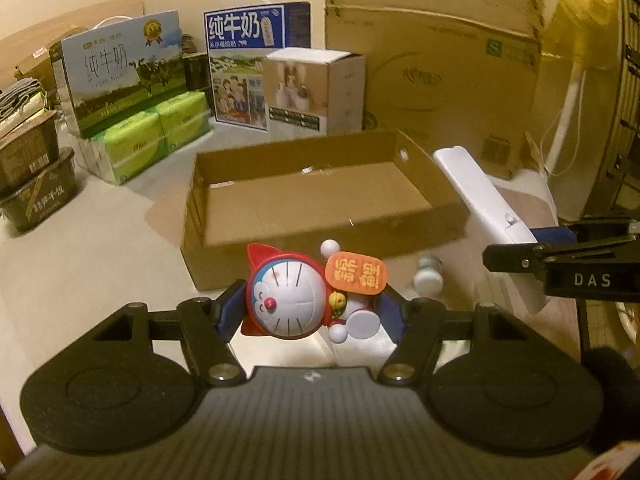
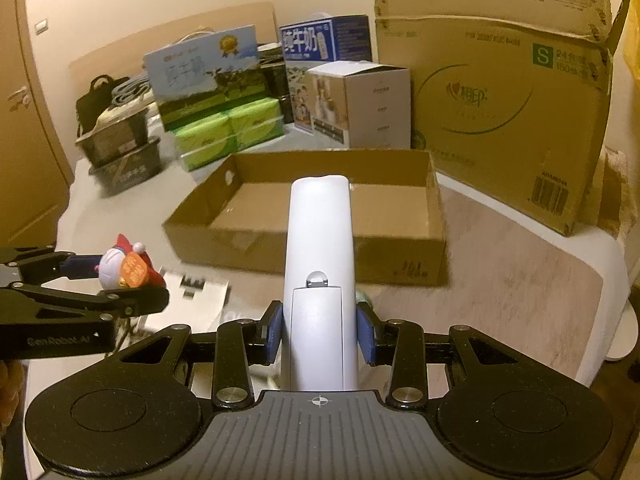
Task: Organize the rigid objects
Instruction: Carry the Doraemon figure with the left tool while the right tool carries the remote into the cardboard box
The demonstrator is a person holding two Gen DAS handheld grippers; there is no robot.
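My left gripper is shut on a Doraemon figure with a red cape and an orange sign, held above the table just in front of a shallow open cardboard box. My right gripper is shut on a white remote control, back side up, pointing toward the same box. In the left wrist view the remote and right gripper show at the right. In the right wrist view the figure and left gripper show at the left.
A small white bottle lies on the table by the box's front right corner. A paper sheet lies in front of the box. Milk cartons, green tissue packs, a white box and a large carton stand behind.
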